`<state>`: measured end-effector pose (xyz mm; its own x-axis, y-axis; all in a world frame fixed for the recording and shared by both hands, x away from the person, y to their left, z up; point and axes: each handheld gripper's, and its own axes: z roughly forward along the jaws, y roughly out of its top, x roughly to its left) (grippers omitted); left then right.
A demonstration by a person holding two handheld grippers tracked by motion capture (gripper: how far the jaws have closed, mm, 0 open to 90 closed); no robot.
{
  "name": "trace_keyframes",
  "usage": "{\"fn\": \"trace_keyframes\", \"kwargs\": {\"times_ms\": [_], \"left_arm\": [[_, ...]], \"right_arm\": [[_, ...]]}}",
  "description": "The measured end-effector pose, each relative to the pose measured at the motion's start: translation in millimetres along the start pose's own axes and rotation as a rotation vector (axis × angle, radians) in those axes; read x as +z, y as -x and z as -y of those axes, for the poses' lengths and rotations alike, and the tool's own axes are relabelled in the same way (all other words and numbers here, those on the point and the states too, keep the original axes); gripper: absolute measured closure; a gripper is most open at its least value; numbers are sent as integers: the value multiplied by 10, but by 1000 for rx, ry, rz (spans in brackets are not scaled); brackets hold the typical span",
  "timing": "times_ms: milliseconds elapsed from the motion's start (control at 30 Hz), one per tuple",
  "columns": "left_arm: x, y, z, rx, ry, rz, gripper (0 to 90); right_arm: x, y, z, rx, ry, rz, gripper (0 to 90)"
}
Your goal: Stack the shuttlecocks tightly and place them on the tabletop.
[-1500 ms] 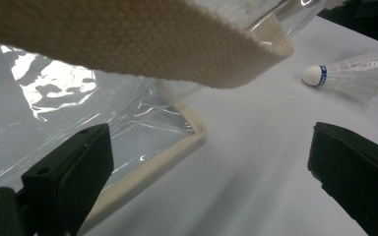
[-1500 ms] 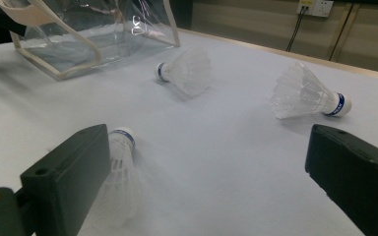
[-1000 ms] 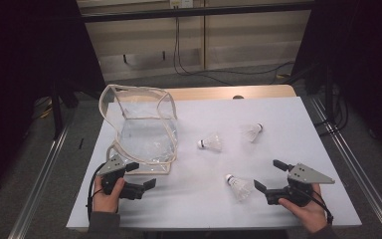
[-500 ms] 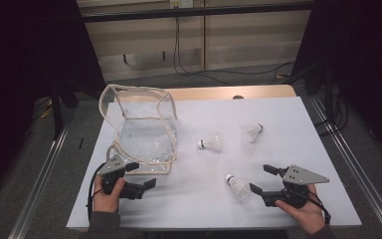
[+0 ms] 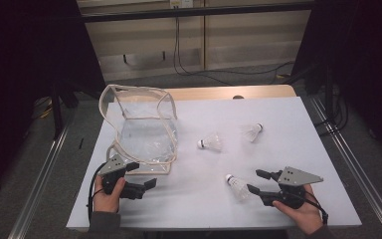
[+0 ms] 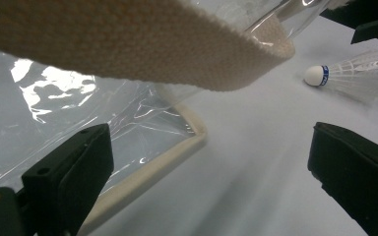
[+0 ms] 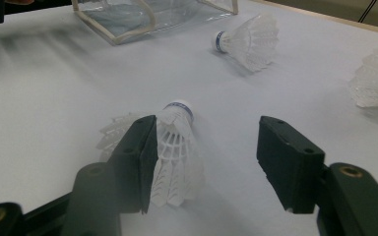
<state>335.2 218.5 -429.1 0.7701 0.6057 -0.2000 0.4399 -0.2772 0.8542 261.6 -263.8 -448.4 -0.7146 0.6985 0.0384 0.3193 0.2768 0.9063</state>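
Note:
Three white shuttlecocks lie on the white table (image 5: 303,149). The nearest shuttlecock (image 5: 237,186) (image 7: 174,157) lies between the open jaws of my right gripper (image 5: 255,181) (image 7: 204,157), touching one of them, cork end pointing away. Two more shuttlecocks (image 5: 210,142) (image 5: 252,131) lie farther back. A clear plastic bag (image 5: 144,124) with beige trim stands at the left. My left gripper (image 5: 144,174) (image 6: 209,147) is open at the bag's front corner (image 6: 177,147), with the beige strap (image 6: 128,44) hanging just above it.
The table's front edge runs just below both hands. A wooden strip (image 5: 229,93) borders the far side. Metal rails (image 5: 348,164) flank the table. Cables hang down the back wall (image 5: 179,45).
My right gripper has slid left towards the nearest shuttlecock, which now lies between its jaws. The left gripper and the bag have stayed put.

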Motion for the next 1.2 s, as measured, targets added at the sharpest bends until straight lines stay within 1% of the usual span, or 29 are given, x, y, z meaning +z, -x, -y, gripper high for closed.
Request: {"fn": "trace_keyframes", "kwargs": {"times_ms": [67, 133, 200, 233, 300, 367, 600, 633, 700, 767, 867, 967, 1000, 1067, 1200], "left_arm": [[2, 0, 0, 0, -1, 1, 35], [4, 2, 0, 3, -4, 0, 35], [6, 7, -1, 3, -4, 2, 35], [6, 8, -1, 3, -6, 2, 35], [5, 9, -2, 5, -6, 4, 35], [7, 12, -1, 4, -5, 1, 35], [13, 12, -3, 3, -2, 6, 35], [11, 12, -4, 4, -9, 4, 35], [15, 13, -4, 4, -9, 6, 35], [17, 14, -5, 4, -8, 7, 36], [15, 13, -6, 5, -7, 5, 35], [20, 16, -5, 3, -5, 7, 35], [21, 17, -7, 4, -4, 7, 35], [20, 18, -7, 4, -4, 8, 35], [19, 19, -6, 4, -4, 9, 35]], "right_arm": [[5, -1, -3, -3, 1, -6, 461], [11, -5, -5, -6, -6, -2, 485], [22, -6, -5, -7, -14, -10, 516], [25, -7, -6, -10, -19, -5, 526], [27, -4, -7, -11, -15, -10, 563], [26, 5, -9, -16, -15, 0, 589], [46, 12, -10, -23, -31, -18, 676], [48, 10, -12, -26, -35, -15, 699], [58, 18, -17, -26, -36, -25, 731], [65, 23, -16, -27, -49, -22, 772], [69, 38, -24, -7, -49, -35, 830], [79, 47, -31, -9, -59, -45, 895], [80, 45, -36, -10, -61, -44, 900], [75, 50, -47, 13, -47, -49, 900], [71, 53, -68, 9, -45, -44, 900]]}}
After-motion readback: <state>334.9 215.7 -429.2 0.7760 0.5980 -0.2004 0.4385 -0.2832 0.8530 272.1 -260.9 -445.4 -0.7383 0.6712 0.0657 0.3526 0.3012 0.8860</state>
